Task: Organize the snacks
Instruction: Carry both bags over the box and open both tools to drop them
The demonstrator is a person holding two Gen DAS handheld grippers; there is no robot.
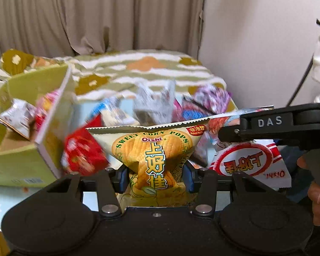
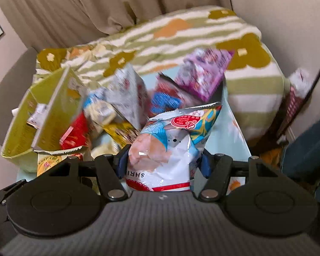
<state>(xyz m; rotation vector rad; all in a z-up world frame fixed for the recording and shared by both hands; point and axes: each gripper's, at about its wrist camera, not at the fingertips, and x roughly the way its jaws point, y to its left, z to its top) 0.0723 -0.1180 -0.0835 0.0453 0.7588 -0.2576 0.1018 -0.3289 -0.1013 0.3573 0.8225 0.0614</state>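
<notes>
Crowding behind both held bags: snack pile (image 2: 125, 98), green box (image 1: 29, 111) left.

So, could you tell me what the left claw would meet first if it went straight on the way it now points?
Probably the heap of snack packets just beyond the corn pops bag that the left claw grips; blur leaves the depth unclear.

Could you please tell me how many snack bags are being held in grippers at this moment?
2. The sweet corn pops bag is pinched in the left gripper; the shrimp chips bag is clamped in the right gripper. Other snacks lie loose behind them.
</notes>
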